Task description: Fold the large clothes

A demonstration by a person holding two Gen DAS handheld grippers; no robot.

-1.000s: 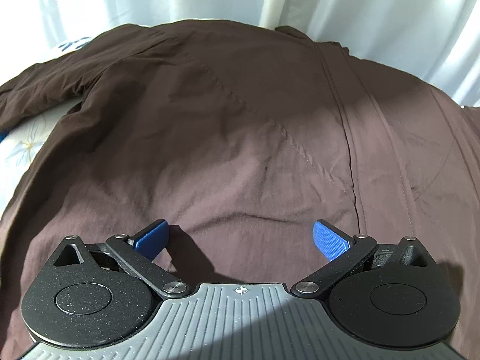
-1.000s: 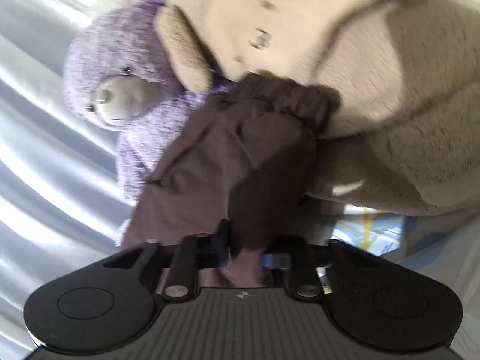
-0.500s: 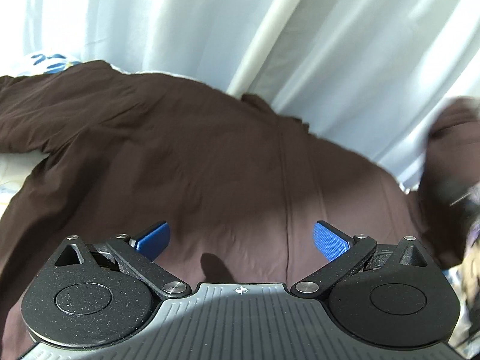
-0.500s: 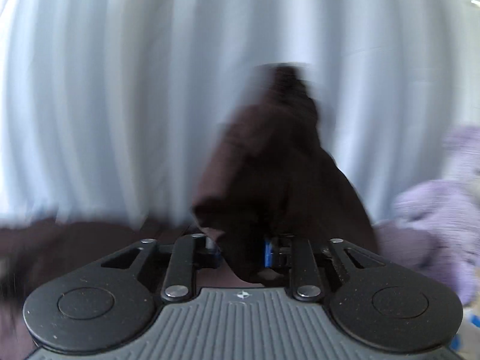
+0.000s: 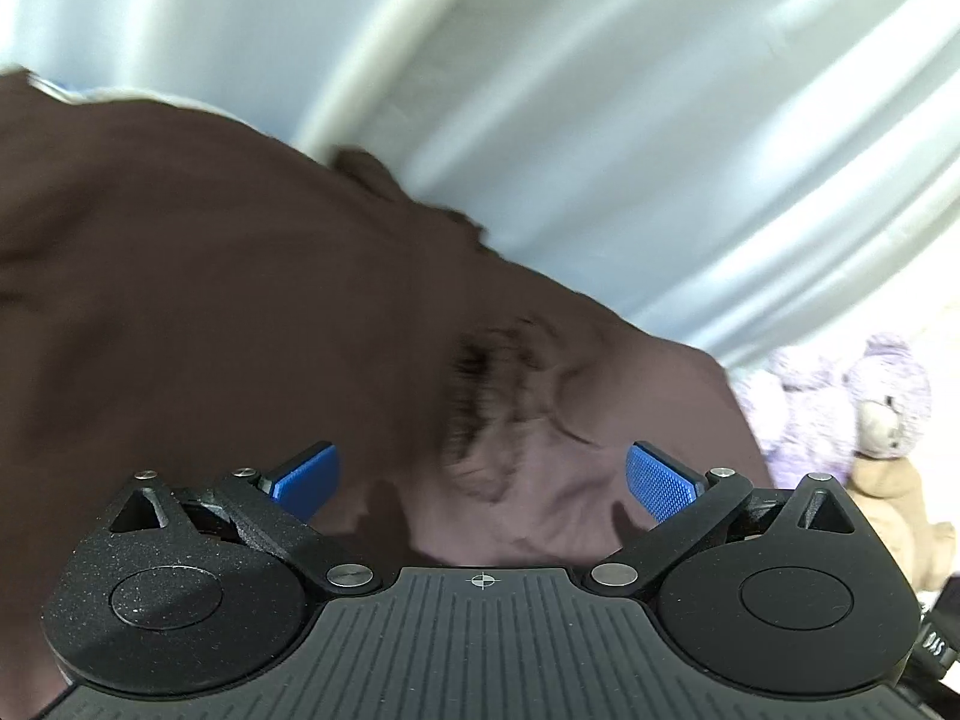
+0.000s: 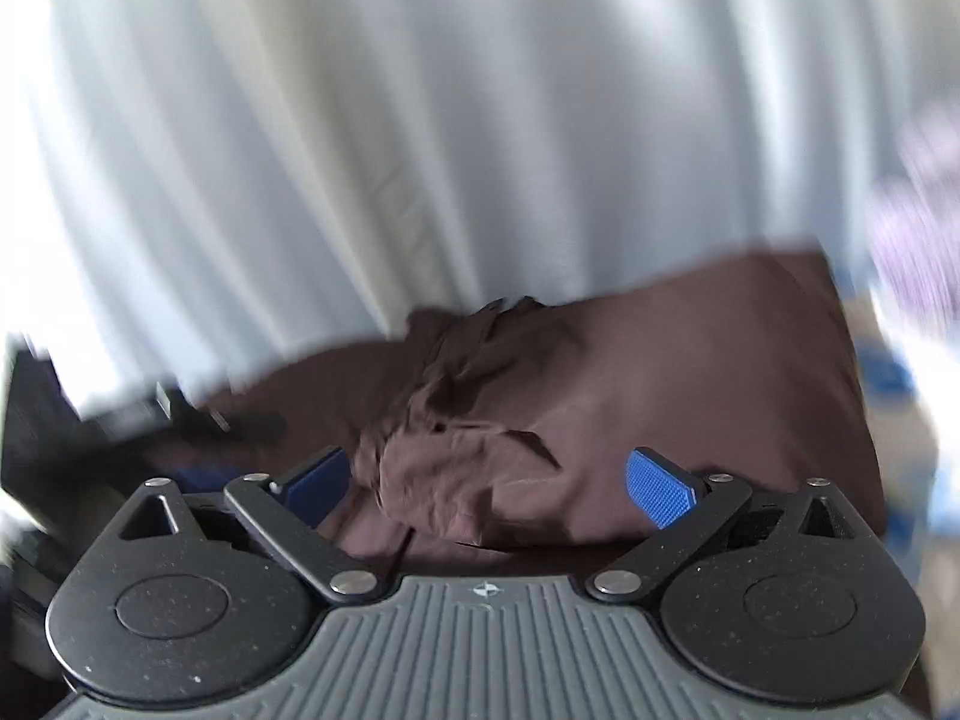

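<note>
Left wrist view: my left gripper has its jaws spread wide, blue pads clear of any cloth. The brown garment lies spread below and ahead of it, filling the left and centre; a blurred bunch of folds sits between the pads' line of sight. White curtain behind. A purple plush and a beige plush sit at the right edge.

Right wrist view: my right gripper has just been opening; the jaws now stand wide, nothing pinched. The garment lies under it, a crumpled heap of its cloth between the pads but not pressed by them. Curtain fills the upper frame.
</note>
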